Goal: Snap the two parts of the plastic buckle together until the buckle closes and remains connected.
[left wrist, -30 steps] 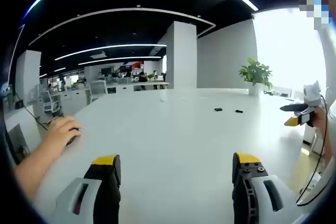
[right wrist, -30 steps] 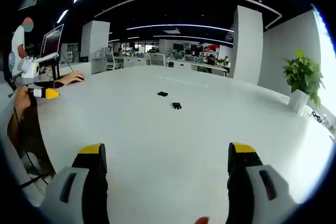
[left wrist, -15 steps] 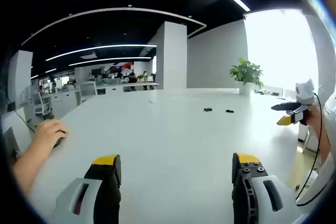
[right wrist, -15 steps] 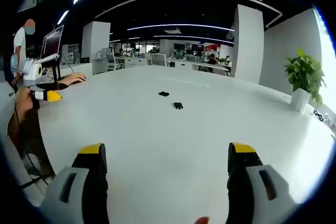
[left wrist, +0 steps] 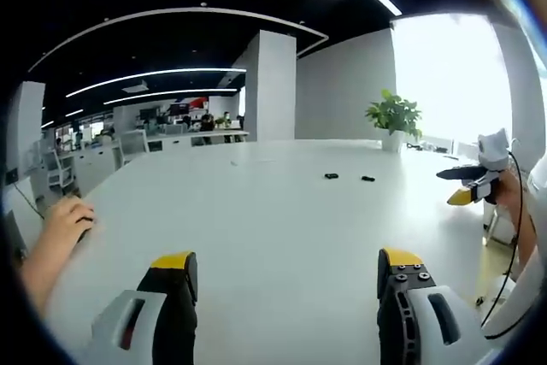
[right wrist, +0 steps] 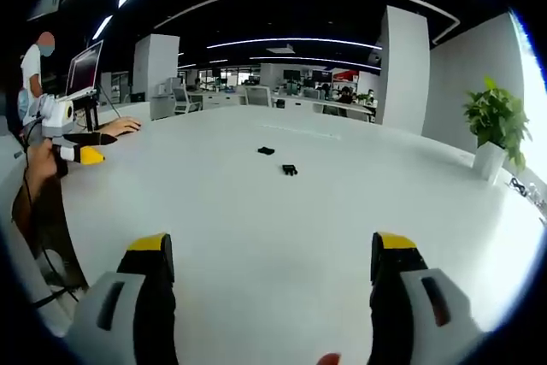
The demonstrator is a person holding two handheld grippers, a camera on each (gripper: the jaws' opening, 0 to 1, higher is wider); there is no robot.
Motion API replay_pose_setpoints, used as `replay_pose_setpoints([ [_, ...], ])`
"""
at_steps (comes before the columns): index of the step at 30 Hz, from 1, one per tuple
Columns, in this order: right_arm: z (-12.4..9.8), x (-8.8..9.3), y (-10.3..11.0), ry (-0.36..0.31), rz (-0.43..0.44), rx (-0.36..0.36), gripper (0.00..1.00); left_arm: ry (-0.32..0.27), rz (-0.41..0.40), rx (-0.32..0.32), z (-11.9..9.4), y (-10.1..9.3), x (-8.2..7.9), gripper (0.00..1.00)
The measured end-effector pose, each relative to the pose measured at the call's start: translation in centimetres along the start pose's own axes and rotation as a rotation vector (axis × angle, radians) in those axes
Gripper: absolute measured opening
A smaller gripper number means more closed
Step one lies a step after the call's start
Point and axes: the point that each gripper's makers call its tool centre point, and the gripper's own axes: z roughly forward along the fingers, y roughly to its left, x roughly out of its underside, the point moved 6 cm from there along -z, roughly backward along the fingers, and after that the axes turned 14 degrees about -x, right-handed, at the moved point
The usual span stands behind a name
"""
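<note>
In the left gripper view the left gripper (left wrist: pixel 286 271) rises from the bottom edge with its jaws wide and nothing between them. The two buckle parts (left wrist: pixel 344 177) lie apart on the white table (left wrist: pixel 256 220), right of centre in the upper half; they are too small to tell which half is which. The right gripper (right wrist: pixel 272 258), in the right gripper view, also stands wide and empty, with the same two dark pieces just above centre.

No legible text, label or number anywhere in either view.
</note>
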Motion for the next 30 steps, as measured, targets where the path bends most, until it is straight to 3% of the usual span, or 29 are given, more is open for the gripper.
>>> replay_pose_setpoints([
  [5,0.0,-0.1,-0.1,-0.004,-0.014,0.003,0.95,-0.006,0.036,0.016,0.6,-0.2,-0.5,0.89],
  [30,-0.4,0.0,0.7,-0.017,-0.017,0.002,0.95,-0.001,0.052,0.084,2.0,-0.4,-1.7,0.88],
])
